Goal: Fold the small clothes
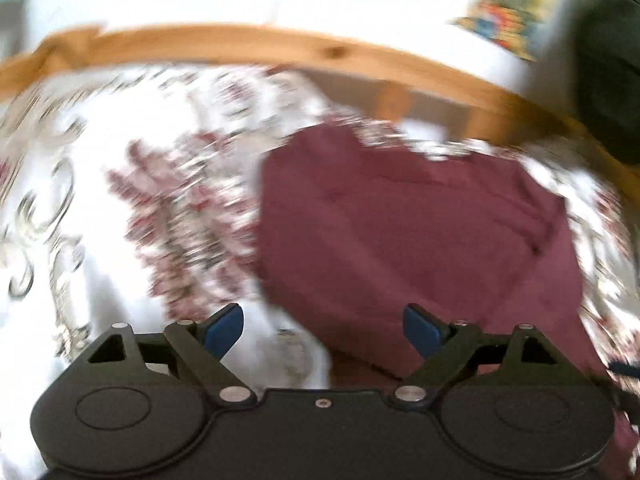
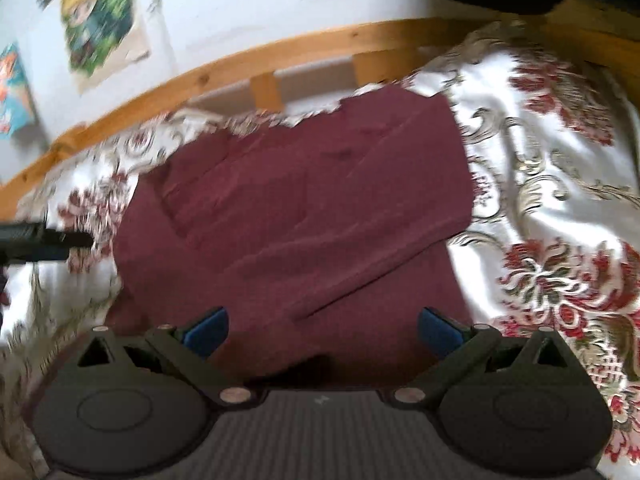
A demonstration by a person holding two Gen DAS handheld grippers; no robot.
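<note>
A maroon garment (image 1: 420, 232) lies spread on a white bedspread with red flowers (image 1: 120, 200). It also shows in the right wrist view (image 2: 304, 216), with a fold across it. My left gripper (image 1: 323, 332) is open and empty, above the garment's near left edge. My right gripper (image 2: 323, 332) is open and empty, above the garment's near edge. The left gripper's black body (image 2: 36, 242) shows at the left of the right wrist view. Both views are blurred.
A wooden bed rail (image 1: 280, 46) runs behind the bedspread (image 2: 560, 208), also seen in the right wrist view (image 2: 280, 52). A white wall with coloured pictures (image 2: 100, 20) is beyond. A dark object (image 1: 608, 100) sits at the far right.
</note>
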